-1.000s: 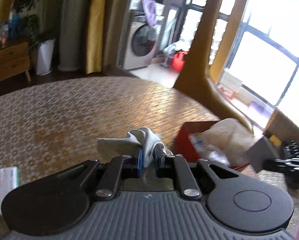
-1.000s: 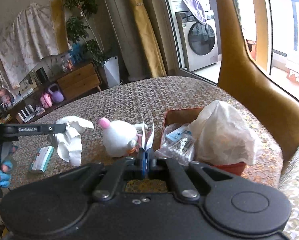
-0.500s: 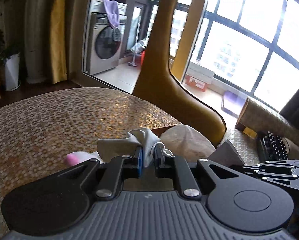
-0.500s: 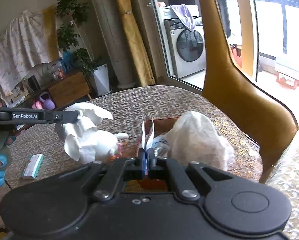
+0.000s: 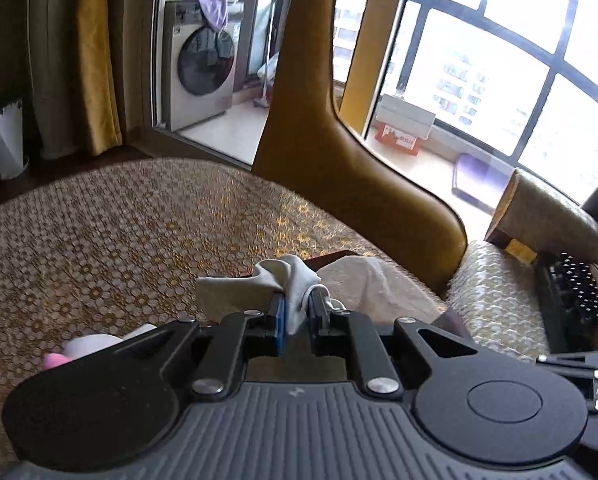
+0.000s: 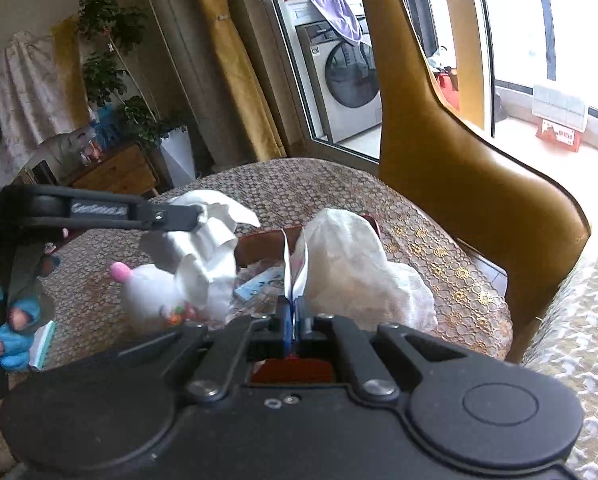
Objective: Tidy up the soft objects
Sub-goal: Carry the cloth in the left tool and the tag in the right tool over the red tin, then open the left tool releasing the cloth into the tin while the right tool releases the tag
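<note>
My left gripper (image 5: 298, 310) is shut on a white cloth (image 5: 287, 280) and holds it in the air; in the right wrist view the same cloth (image 6: 203, 240) hangs from the left gripper (image 6: 197, 214) above the table, next to a red box (image 6: 259, 242). My right gripper (image 6: 293, 316) is shut on a thin white strip (image 6: 295, 264). The box holds a crumpled white plastic bag (image 6: 351, 268) and small packets (image 6: 259, 284). A white plush toy (image 6: 151, 292) with a pink tip sits on the table left of the box, below the cloth.
A round table with a gold patterned cloth (image 5: 119, 232) carries everything. A mustard chair back (image 6: 459, 168) stands behind the box. A small tissue pack (image 6: 43, 344) lies at the table's left. A cushioned seat (image 5: 499, 300) lies to the right.
My left gripper has carried the cloth to the right, over the plush toy and up to the red box. My right gripper has stayed shut on the strip and moved closer to the box.
</note>
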A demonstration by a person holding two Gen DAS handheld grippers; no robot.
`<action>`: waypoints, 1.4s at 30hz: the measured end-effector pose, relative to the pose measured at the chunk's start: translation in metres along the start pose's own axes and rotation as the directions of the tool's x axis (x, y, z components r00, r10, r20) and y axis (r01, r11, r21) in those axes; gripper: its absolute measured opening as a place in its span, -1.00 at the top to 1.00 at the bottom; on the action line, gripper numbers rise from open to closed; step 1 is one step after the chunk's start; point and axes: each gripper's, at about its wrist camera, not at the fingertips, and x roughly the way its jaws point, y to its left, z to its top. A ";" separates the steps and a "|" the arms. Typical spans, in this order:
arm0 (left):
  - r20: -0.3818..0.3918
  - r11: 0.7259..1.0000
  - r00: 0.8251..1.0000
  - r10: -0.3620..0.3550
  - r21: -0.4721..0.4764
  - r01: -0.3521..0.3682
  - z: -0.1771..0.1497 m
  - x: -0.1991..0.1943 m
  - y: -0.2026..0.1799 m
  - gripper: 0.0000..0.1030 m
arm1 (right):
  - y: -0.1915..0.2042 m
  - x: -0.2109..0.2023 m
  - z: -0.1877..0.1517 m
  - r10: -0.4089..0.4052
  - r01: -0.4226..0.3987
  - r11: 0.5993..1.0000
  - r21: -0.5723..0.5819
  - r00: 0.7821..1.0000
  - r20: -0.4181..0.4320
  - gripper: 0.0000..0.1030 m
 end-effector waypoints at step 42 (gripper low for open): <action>-0.182 0.997 0.983 0.010 -0.068 -0.023 0.001 0.109 0.007 0.61 | -0.049 0.075 -0.019 0.006 0.014 0.985 0.172 0.994 -0.112 0.67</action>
